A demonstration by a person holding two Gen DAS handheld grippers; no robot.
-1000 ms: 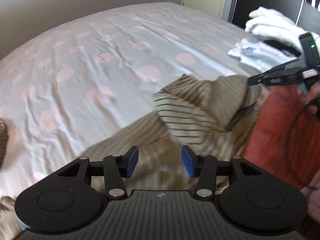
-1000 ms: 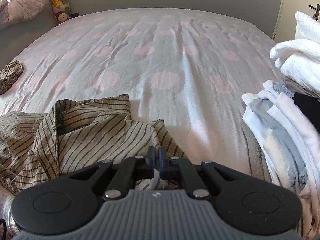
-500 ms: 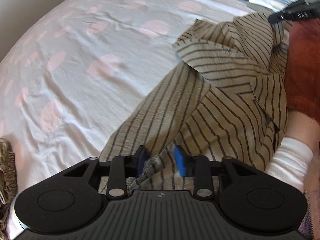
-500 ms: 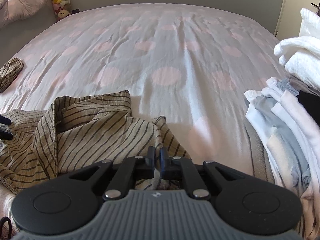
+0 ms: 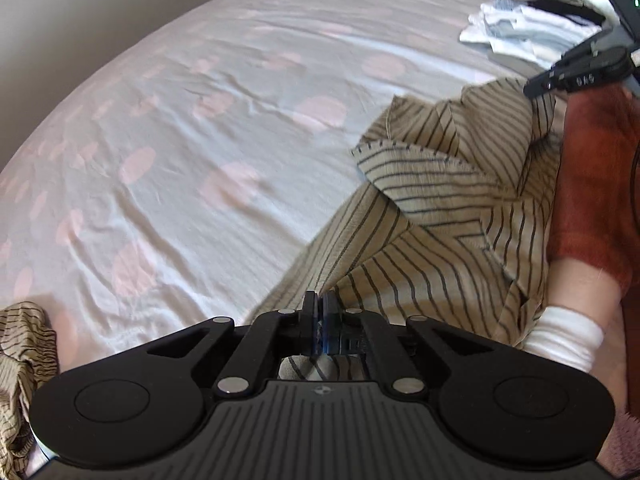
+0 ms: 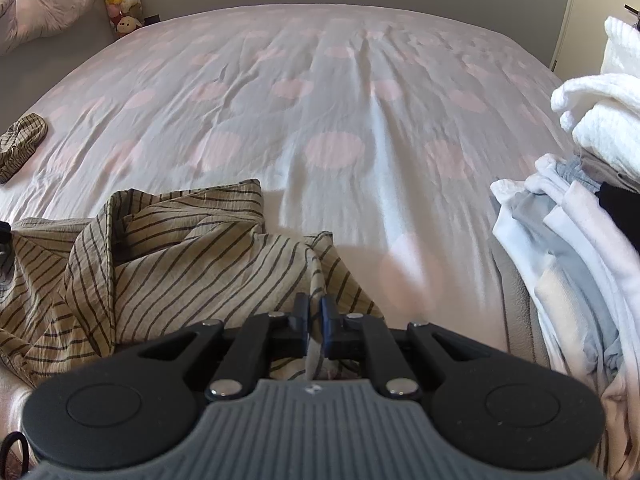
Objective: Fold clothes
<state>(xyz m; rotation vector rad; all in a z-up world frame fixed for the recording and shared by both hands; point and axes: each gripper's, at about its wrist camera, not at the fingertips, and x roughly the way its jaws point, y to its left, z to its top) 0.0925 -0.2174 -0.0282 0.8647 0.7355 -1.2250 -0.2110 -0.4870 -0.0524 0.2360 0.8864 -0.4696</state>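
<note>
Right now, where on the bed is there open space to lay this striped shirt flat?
The wide middle of the bedspread is bare, between the small striped piece on the left edge and the pile of light clothes on the right. The near edge is crowded by the striped shirt itself.

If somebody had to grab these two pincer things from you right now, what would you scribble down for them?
Left gripper: shut on an edge of the striped shirt.
Right gripper: shut on another edge of the same striped shirt.
The shirt lies crumpled at the near edge of the bed, not yet spread flat and with no fold made.
A pile of light clothes sits to the right; a second striped piece lies far left.
Left to do, likely: lift the shirt, spread it flat on the bed, then fold it.
</note>
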